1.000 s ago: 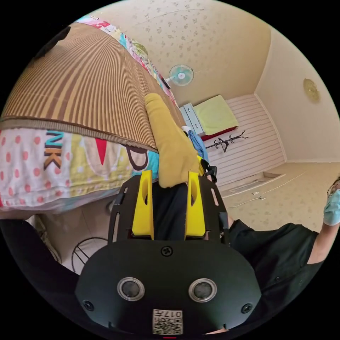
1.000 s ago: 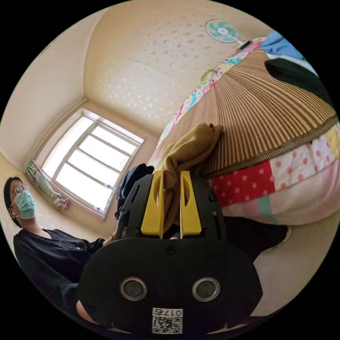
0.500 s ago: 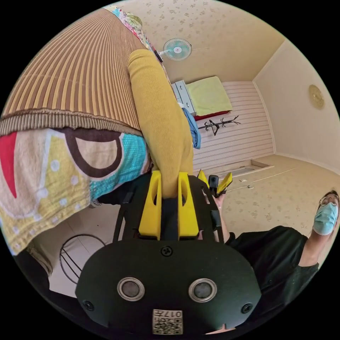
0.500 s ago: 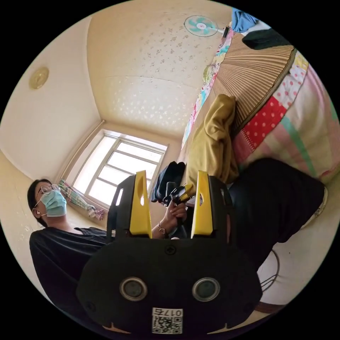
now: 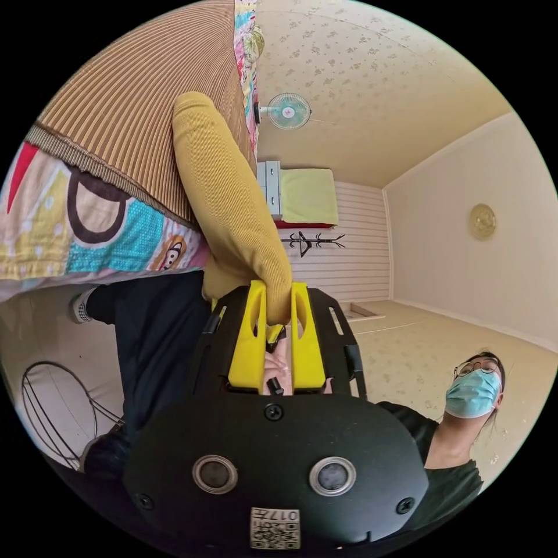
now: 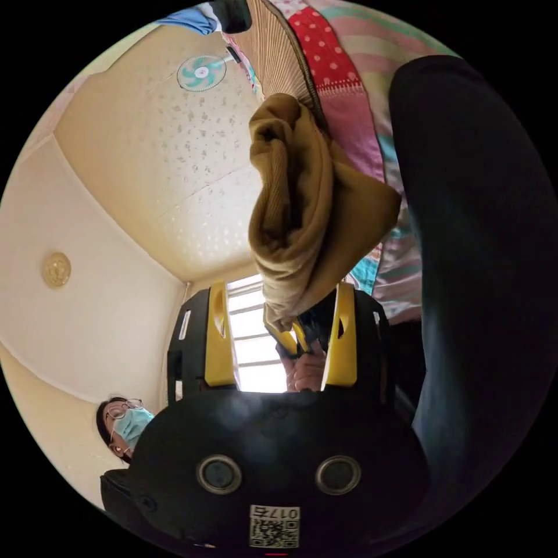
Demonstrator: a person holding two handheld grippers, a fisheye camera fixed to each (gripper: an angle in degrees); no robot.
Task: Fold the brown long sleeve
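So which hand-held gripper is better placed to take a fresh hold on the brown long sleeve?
Right hand-held gripper: jaws open and free, the brown long sleeve hanging between them. Left hand-held gripper is already clamped on it.

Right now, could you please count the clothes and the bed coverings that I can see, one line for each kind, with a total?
Mustard-brown long sleeve garment, hanging over the bed edge, left tool shut on it: 1
Black garment on the mat: 1
Blue garment beside it: 1
Striped woven mat: 1
Patterned quilt under the mat: 1
Total: 5
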